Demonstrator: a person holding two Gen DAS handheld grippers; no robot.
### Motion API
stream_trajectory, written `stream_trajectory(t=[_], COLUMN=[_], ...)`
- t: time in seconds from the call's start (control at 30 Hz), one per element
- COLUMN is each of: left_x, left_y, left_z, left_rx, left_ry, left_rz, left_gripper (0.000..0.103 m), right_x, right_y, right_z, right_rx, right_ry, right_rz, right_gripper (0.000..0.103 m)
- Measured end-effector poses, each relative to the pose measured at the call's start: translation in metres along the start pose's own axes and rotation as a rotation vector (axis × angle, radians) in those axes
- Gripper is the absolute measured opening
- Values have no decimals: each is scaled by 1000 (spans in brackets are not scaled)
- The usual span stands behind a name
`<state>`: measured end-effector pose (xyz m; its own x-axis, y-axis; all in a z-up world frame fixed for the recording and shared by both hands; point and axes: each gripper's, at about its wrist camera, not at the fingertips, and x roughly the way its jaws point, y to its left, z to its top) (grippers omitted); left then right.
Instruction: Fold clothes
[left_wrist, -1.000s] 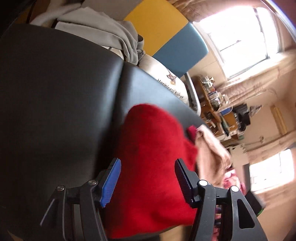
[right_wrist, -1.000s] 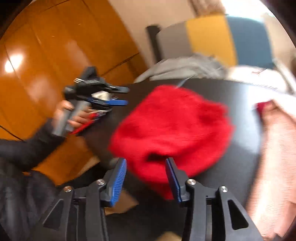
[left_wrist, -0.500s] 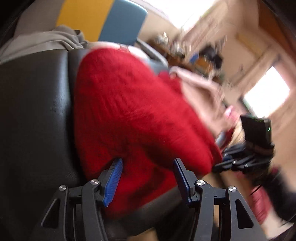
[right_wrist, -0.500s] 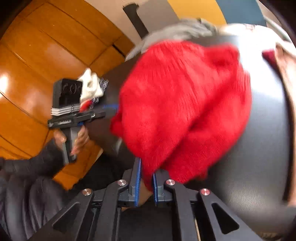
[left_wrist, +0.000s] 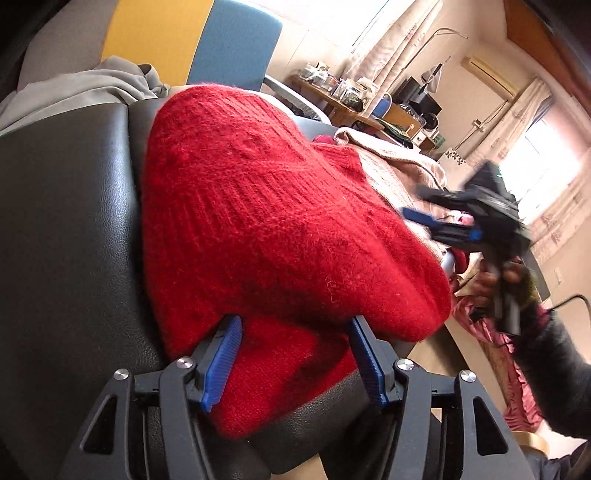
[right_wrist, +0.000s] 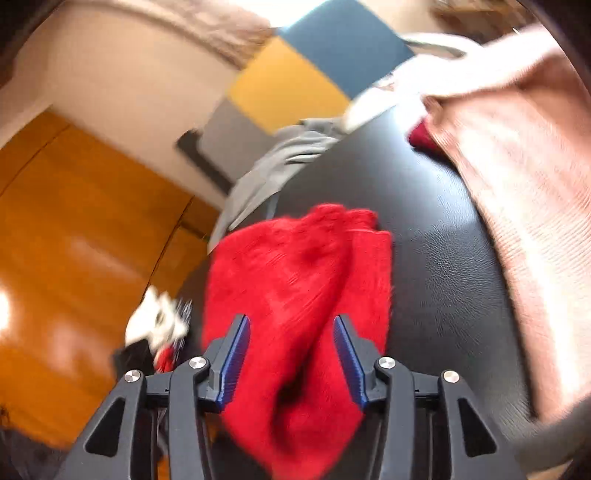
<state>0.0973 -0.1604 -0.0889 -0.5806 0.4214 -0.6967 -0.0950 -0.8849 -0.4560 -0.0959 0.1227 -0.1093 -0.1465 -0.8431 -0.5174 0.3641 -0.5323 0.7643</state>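
Both tongs, left (left_wrist: 295, 354) and right (right_wrist: 291, 354), are opening astride one red knit sweater (left_wrist: 266, 221) on the black leather seat (left_wrist: 62, 221); one pink garment (right_wrist: 524, 192) and one grey garment (left_wrist: 81, 88) lie nearby.

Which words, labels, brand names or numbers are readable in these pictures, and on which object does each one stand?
None can be read.
Red sweater: plain knit, no label showing.
Black cushion: no print.
Shelf clutter by the window: any labels too small to read.
White object in the right wrist view: dark markings, too blurred to read.
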Motion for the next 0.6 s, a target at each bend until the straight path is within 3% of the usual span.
stream_trajectory(t=[0.1,0.13,0.17,0.2,0.27,0.4,0.47,0.53,0.6], left_x=[-4,-5,-6,-8,-11,-8,-3,0,-4], left_y=[5,5,6,7,6,-6,-12,-16,-14], left_z=[-1,-1,-2,-2,-3,-8,-13,-16,-15], left_rx=[-8,-11,-15,-18,-17,107,183,234,226], left_ry=[-5,-9,-14,-20,-34,1,27,45,50], left_rz=[-13,-18,-23,-29,-48,-32,15,52,44], left_gripper=[62,62,62,62,62,68,69,69,69], right_x=[23,35,45,49,53,43,36,40,45], right_y=[-16,-16,-13,-3,22,116,139,109,73], right_z=[4,5,6,6,6,2,-4,0,5], right_rx=[77,87,82,28,-91,-539,-736,-645,-521], right_ry=[-9,-1,5,-11,-20,-78,-150,-102,-41], right_rz=[10,3,-18,-71,-182,-484,-701,-718,-708], right_gripper=[49,47,38,22,11,9,3,0,0])
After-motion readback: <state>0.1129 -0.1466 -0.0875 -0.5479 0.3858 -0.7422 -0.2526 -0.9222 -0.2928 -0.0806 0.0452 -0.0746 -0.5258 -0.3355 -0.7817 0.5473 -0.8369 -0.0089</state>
